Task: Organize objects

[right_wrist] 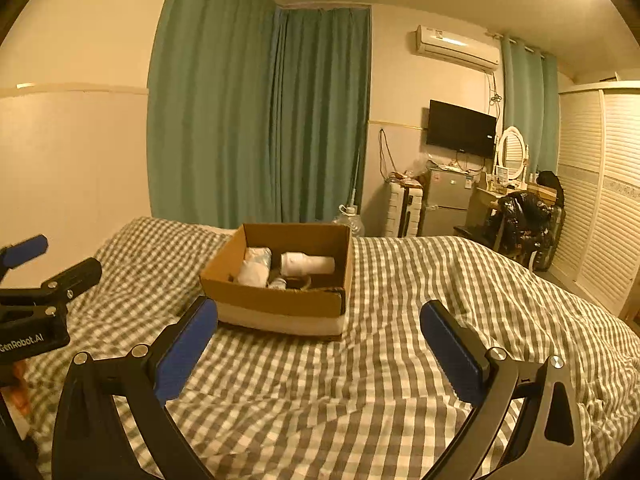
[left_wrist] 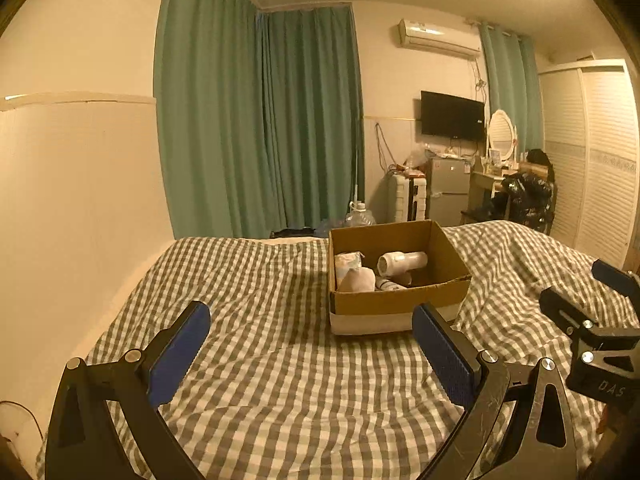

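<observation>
Your left gripper [left_wrist: 311,354] is spread wide, blue pads empty, hovering over the grey-and-white checked bedspread [left_wrist: 260,380]. Your right gripper [right_wrist: 319,356] is the same: wide apart, holding nothing, touching nothing. The open brown cardboard box [right_wrist: 280,304] sits on the bedspread just ahead of both, with a white cylindrical bottle [right_wrist: 306,265] and pale wrapped bundles [right_wrist: 254,268] lying inside

A matt brown cardboard box [left_wrist: 400,304] is sitting on soft, wrinkled checked cloth bedding [left_wrist: 280,380]. At twelve o'clock inside it, a smooth white plastic bottle [left_wrist: 402,263] is catching light. The grippers' blue ribbed pads [right_wrist: 186,354] are looking rubbery on matt black plastic.
</observation>
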Motion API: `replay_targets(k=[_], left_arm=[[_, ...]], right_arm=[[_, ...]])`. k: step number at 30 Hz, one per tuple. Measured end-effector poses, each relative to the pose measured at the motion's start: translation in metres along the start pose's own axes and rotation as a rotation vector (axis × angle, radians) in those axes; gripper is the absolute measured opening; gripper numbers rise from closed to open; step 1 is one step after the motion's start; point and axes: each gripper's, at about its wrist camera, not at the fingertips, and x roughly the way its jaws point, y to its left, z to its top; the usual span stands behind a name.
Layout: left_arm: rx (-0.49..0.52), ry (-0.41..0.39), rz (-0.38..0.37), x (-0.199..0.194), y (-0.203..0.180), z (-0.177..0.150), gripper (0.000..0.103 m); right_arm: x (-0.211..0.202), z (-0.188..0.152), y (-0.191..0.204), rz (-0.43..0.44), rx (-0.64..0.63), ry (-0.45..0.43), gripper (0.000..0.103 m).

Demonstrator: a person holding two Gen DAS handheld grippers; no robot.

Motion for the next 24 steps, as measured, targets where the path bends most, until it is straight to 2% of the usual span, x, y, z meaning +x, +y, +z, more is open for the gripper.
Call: replay_targets(k=[24], left_arm=[[-0.029, 0.027, 0.012, 0.0061, 0.0039, -0.0072, 0.103]], right_arm=[[-0.0009, -0.0059, -0.0001, 0.003, 0.007, -0.003, 0.102]])
